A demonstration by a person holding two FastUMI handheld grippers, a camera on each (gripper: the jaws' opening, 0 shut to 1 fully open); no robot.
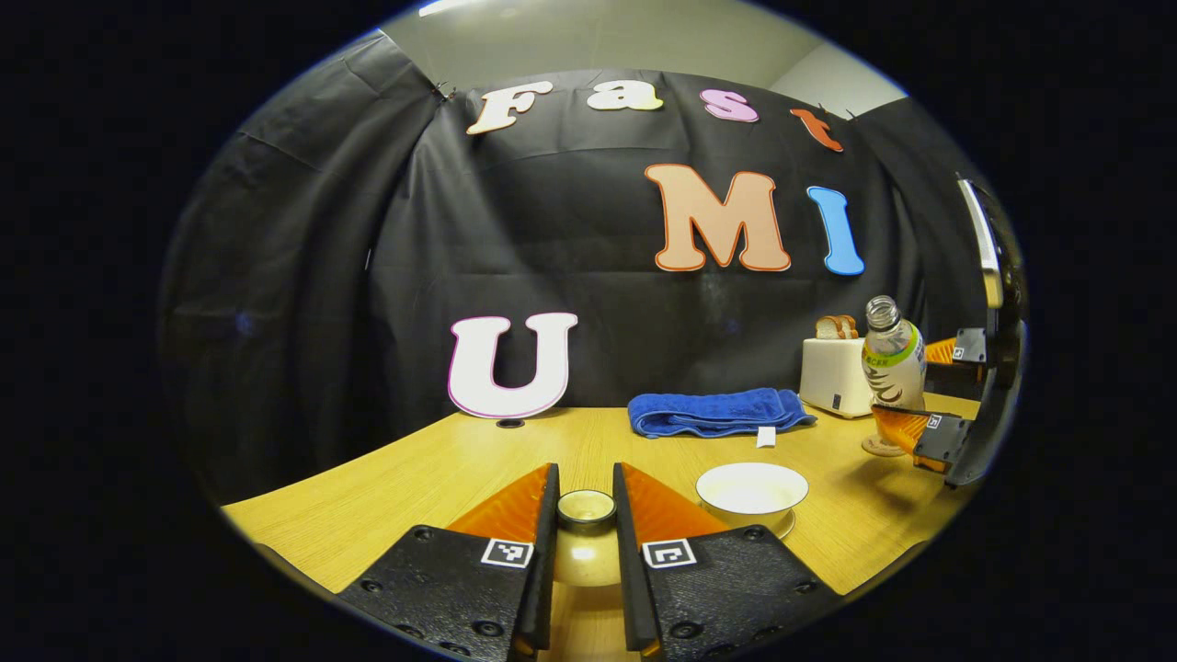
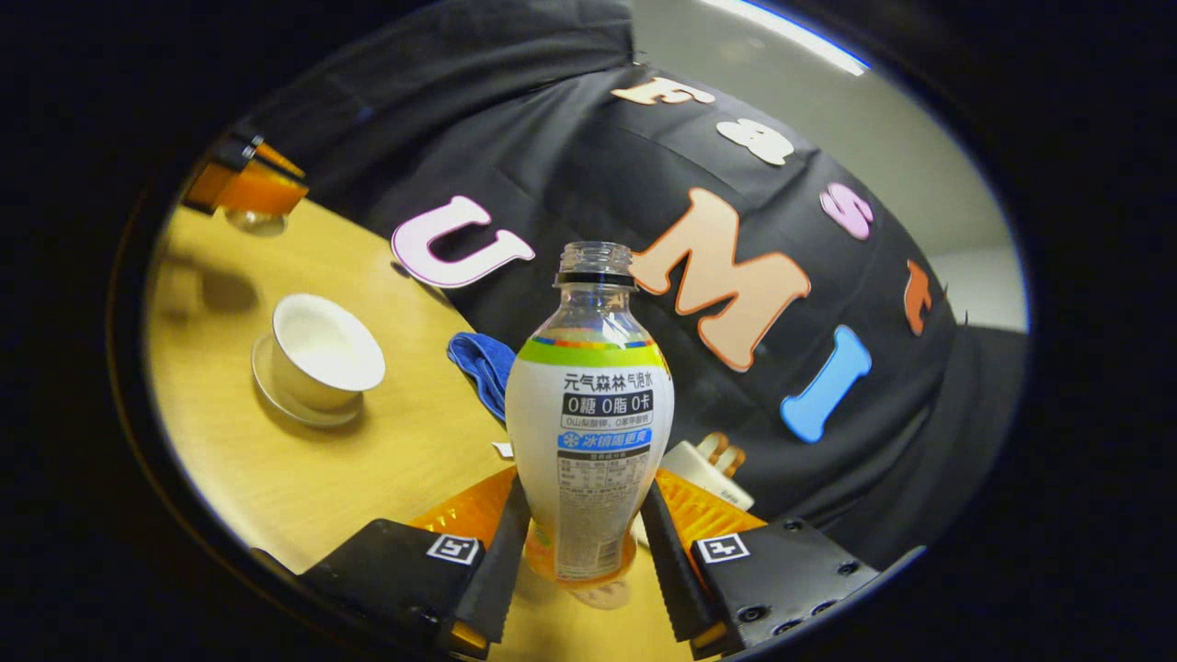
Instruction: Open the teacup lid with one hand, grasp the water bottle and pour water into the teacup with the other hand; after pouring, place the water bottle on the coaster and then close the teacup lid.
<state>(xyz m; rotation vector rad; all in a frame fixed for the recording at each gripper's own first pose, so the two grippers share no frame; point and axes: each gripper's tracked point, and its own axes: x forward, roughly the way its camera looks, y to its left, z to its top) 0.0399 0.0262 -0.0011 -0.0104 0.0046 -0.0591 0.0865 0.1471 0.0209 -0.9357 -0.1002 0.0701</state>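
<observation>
Wood table [image 1: 432, 460]: pale yellow grain, carrying everything in play.
Teacup [image 1: 752, 490]: white, uncovered, standing on its saucer near the middle of the table, mouth bare so water can go in.
Lid [image 1: 587, 507]: a small domed piece with a ring knob, held up off the cup between the fingers of the left gripper [image 1: 586, 515]; both fingers appear to press on the knob, though the contact is partly hidden.
Water bottle [image 2: 589, 432]: uncapped, clamped low on its body by the right gripper [image 2: 586, 538], both fingers closed against its sides; the low grasp leaves the neck free for tipping.
Bottle position: lifted and well apart from the teacup, not yet over it.
Coaster [image 1: 883, 448]: a small disc just under the raised bottle.
Blue towel [image 1: 717, 411]: folded at the back.
Toaster [image 1: 834, 372]: behind the bottle, out of the way.
Stage, as I judge it: lid off, bottle in hand, pouring not begun.
</observation>
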